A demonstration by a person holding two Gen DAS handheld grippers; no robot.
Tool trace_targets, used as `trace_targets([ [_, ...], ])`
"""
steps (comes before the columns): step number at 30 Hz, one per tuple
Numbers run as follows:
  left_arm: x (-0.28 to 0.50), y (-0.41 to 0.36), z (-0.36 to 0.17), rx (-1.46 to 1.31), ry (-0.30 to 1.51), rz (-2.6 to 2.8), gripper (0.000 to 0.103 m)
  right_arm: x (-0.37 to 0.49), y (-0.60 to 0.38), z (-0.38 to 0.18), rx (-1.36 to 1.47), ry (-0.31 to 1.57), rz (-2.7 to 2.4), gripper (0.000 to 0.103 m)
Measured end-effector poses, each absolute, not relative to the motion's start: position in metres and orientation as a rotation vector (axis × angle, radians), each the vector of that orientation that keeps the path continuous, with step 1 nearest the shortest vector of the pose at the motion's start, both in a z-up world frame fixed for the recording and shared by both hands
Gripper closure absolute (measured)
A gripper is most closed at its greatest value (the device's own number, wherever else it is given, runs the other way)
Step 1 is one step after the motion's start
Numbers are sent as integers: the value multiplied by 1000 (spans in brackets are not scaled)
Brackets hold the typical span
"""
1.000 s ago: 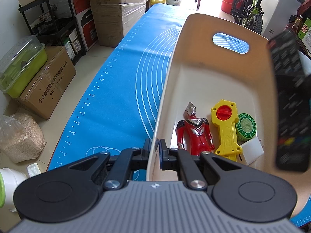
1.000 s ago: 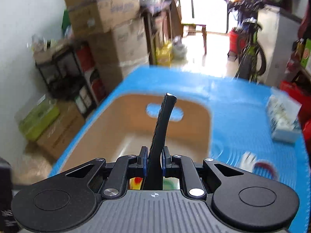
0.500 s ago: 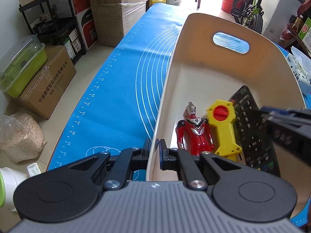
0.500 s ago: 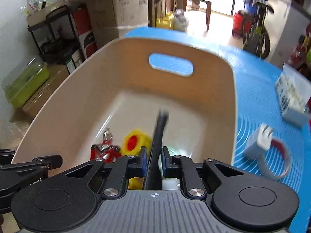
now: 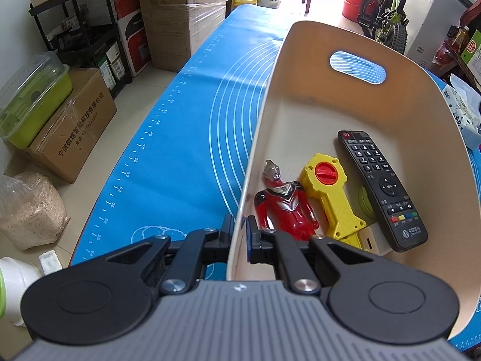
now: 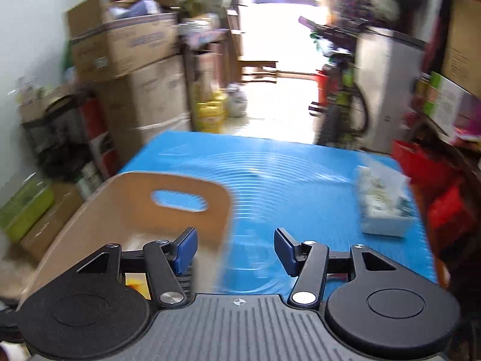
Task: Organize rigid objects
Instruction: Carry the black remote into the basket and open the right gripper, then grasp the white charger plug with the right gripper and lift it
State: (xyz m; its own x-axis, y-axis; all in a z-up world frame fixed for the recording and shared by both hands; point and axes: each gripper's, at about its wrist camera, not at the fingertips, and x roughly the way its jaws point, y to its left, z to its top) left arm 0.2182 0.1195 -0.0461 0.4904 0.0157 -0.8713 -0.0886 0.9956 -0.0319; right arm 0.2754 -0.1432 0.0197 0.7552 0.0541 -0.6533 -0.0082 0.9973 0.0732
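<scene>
A beige bin point(image 5: 300, 96) stands on the blue mat point(image 5: 186, 138). My left gripper point(image 5: 239, 234) is shut on the bin's near left wall. Inside lie a black remote control point(image 5: 380, 186), a red hero figure point(image 5: 282, 204), a yellow toy point(image 5: 333, 192), a green round tin point(image 5: 366, 203) partly under the remote, and a white block point(image 5: 377, 239). My right gripper point(image 6: 236, 251) is open and empty above the bin's right rim point(image 6: 168, 180); that view is blurred.
A tissue pack point(image 6: 383, 207) lies on the mat to the right of the bin. Cardboard boxes point(image 5: 180, 15), a black shelf point(image 5: 81, 39) and a green container point(image 5: 30, 102) stand off the table's left side. A bicycle point(image 5: 387, 27) stands at the back.
My right gripper lowered the remote into the bin, let it go, opened and pulled up and back. The remote now lies flat in the bin. The left gripper has not moved.
</scene>
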Motion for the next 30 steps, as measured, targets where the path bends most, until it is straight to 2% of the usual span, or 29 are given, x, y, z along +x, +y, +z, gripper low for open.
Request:
trace_targets([
  [7, 218, 120, -46, -86, 1057, 66, 92, 305, -184, -27, 101, 818, -72, 37],
  [15, 219, 120, -46, -89, 1059, 67, 92, 315, -175, -81, 73, 915, -40, 35],
  [24, 219, 120, -46, -90, 1057, 69, 92, 327, -165, -101, 45, 929, -68, 36],
  [27, 219, 120, -46, -90, 1055, 70, 92, 325, -165, -101, 28, 918, -83, 50],
  [28, 219, 121, -46, -90, 1055, 69, 92, 325, -167, -100, 24, 912, -98, 59],
  [30, 219, 121, -46, -91, 1055, 69, 92, 323, -172, -99, 41, 905, -89, 61],
])
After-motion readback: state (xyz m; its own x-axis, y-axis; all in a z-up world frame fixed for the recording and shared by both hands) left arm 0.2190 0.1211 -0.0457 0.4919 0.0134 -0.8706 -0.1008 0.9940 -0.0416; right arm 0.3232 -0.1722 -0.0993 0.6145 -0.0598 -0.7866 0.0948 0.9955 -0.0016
